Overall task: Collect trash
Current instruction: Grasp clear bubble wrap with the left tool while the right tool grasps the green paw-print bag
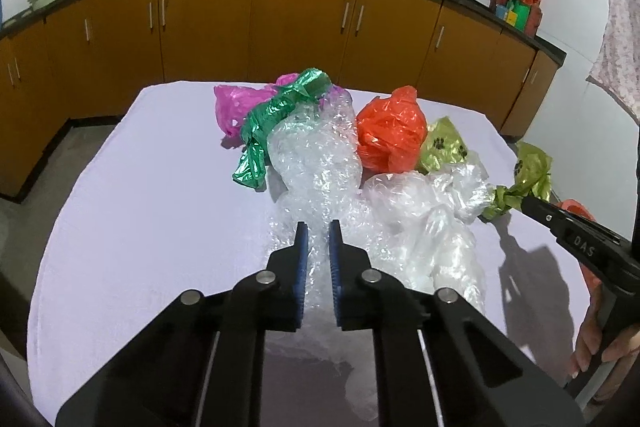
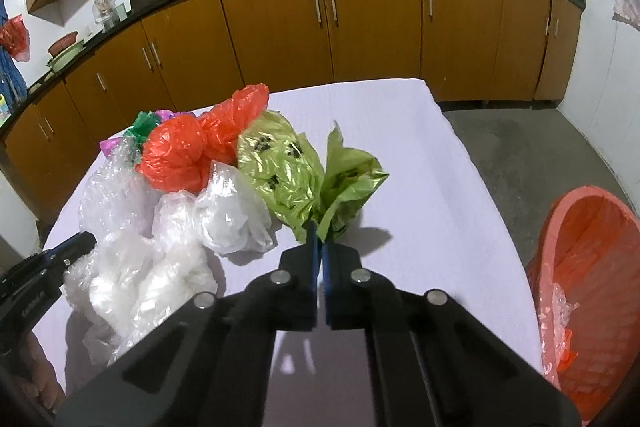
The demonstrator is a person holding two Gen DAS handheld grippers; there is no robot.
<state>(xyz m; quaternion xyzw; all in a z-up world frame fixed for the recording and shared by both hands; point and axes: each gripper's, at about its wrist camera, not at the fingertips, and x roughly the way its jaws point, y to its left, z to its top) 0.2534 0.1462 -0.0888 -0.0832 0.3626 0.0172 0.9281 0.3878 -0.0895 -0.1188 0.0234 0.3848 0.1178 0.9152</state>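
Both tools grip: right (image 2: 321, 247) pinches lime bag (image 2: 304, 171), left (image 1: 318, 239) bubble wrap (image 1: 316, 155), ends hidden.

We see both views evenly lit from overhead, bright enough for saturated colour. Glare glints off the bubble wrap (image 1: 316, 151) at centre frame and the clear plastic bags (image 2: 168, 247) at lower left. Dark, soft-edged shadows fall on the white tablecloth (image 1: 132, 195). Fisheye distortion bows the cabinets (image 2: 368, 23) across the upper frame, black vignetting fills the corners, and detail is slightly soft throughout
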